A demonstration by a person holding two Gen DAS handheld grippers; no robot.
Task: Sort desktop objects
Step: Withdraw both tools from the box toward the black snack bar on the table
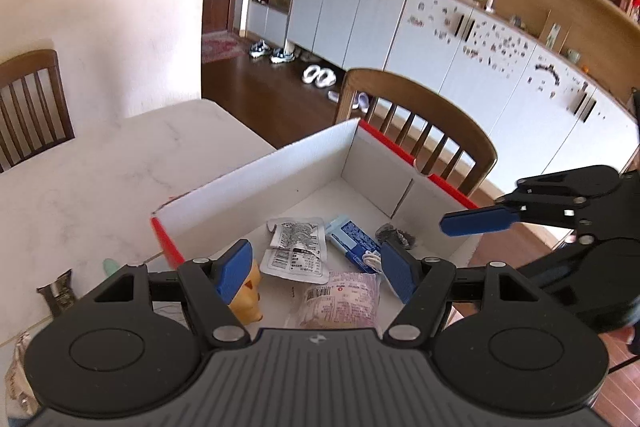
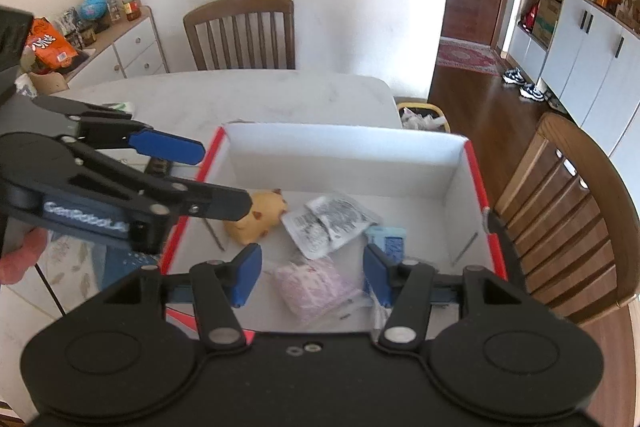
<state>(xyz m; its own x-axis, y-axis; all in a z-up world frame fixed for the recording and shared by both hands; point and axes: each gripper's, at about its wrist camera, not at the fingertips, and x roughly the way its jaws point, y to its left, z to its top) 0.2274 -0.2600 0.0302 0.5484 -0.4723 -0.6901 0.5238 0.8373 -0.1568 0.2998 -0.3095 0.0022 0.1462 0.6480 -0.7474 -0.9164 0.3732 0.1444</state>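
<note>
Blue-padded fingers of the left gripper (image 1: pixel 316 273) stand apart, empty, over the box (image 2: pixel 344 163); the right gripper (image 2: pixel 312 273) likewise stands spread and holds nothing. Box: white cardboard with red rim, on the marble desk (image 1: pixel 80 187). Contents, right wrist view: yellow toy (image 2: pixel 256 221) at 10 o'clock, partly behind the left gripper's arm; silver printed sachet (image 2: pixel 328 225) at centre; pink packet (image 2: pixel 312 285) at 6 o'clock, blurred; light blue packet (image 2: pixel 388 241) at 3 o'clock, half hidden behind a finger. Dark clump (image 1: pixel 394 235) near the blue packet, identity unclear. Outside the box, at 8 o'clock in left wrist view, dark foil wrapper (image 1: pixel 58 293) on the desk.
</note>
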